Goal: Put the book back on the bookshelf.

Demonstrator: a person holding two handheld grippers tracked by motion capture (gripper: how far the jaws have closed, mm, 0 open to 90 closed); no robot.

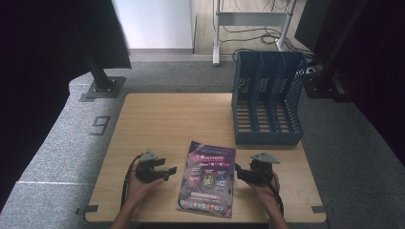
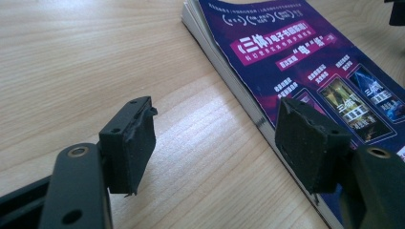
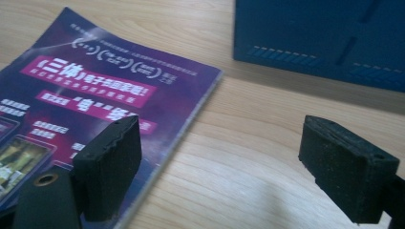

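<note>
We held the left gripper [image 1: 168, 170] low over the wooden table [image 1: 162, 124], at about eight o'clock on the tabletop in the high view; its jaws stood wide apart with nothing between them, and they pointed toward three o'clock at the magazine [image 1: 208, 178]; in the left gripper view our left gripper [image 2: 217, 143] sat just beside the magazine [image 2: 305, 71], the right pad overlapping its near long edge, though we could not tell whether it touched. The magazine lay flat at six o'clock on the table, its purple cover up, between our two grippers; its stacked page edges showed along the left side in the left gripper view. Our right gripper [image 1: 237, 171] waited at about four o'clock, jaws spread and empty, aimed toward nine o'clock at the magazine's other long edge; in the right gripper view the right gripper [image 3: 239, 167] had its left pad over the cover corner of the magazine [image 3: 110, 90]. The blue file rack [image 1: 267, 98] stood upright at about two o'clock, near the table's far right corner, well apart from both grippers.
</note>
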